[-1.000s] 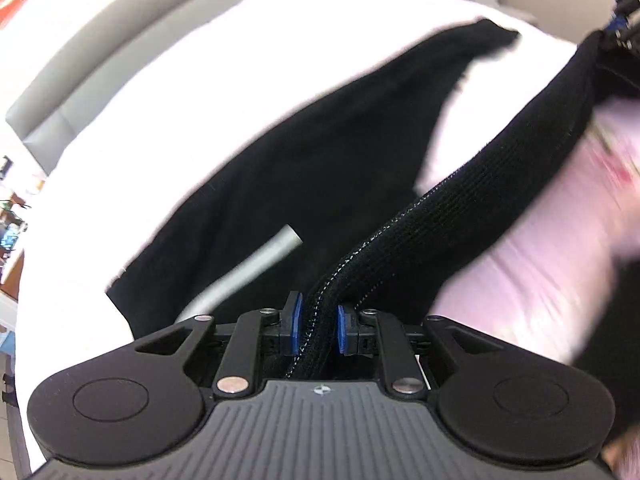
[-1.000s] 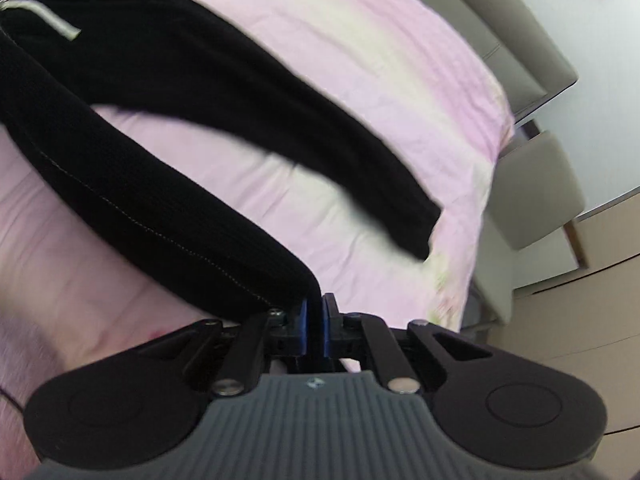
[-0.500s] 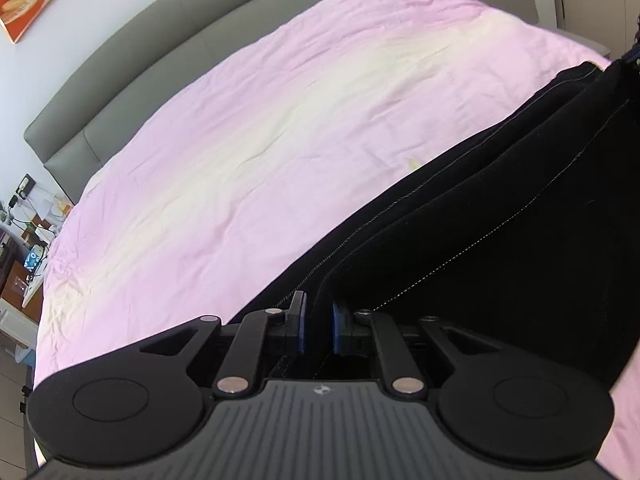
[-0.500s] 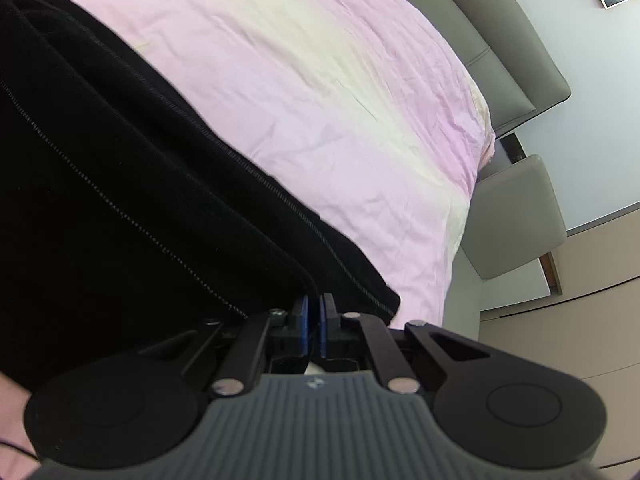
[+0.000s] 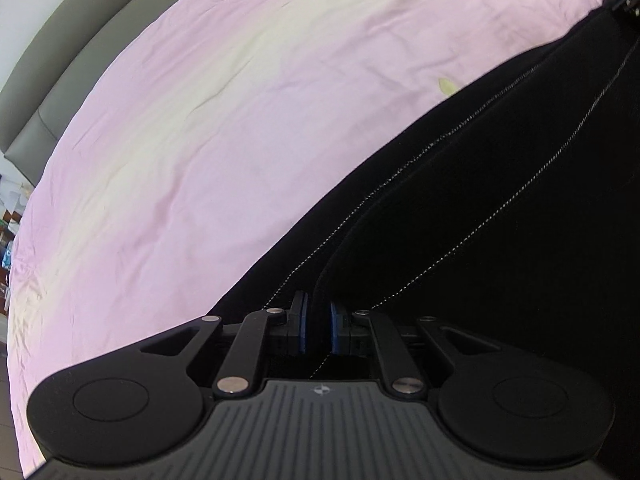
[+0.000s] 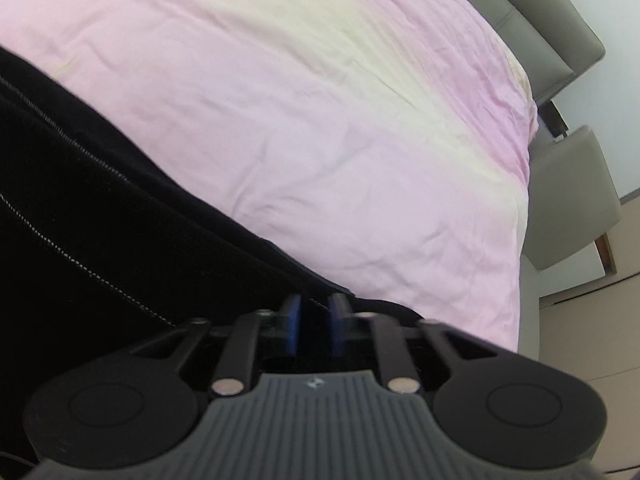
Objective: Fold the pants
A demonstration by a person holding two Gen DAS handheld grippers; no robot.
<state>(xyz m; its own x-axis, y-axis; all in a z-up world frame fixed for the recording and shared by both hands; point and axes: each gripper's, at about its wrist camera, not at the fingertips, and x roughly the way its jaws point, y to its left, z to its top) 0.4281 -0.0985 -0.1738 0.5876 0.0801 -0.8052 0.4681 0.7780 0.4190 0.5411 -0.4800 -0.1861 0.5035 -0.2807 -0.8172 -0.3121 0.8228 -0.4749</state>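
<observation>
Left gripper (image 5: 316,326) first: we see its blue pads (image 5: 301,328) pinched narrow on a black fold of the pants (image 5: 500,220), the white-stitched seam running straight out from between them. Our right gripper (image 6: 314,326) has just been opening; its jaws stand a little apart with dark cloth between them, and we cannot tell whether the pads press on it. From both grippers the pants spread flat across the pink sheet (image 6: 320,120) of the bed. Beyond that sheet, far ahead, we catch the grey headboard (image 5: 60,92).
</observation>
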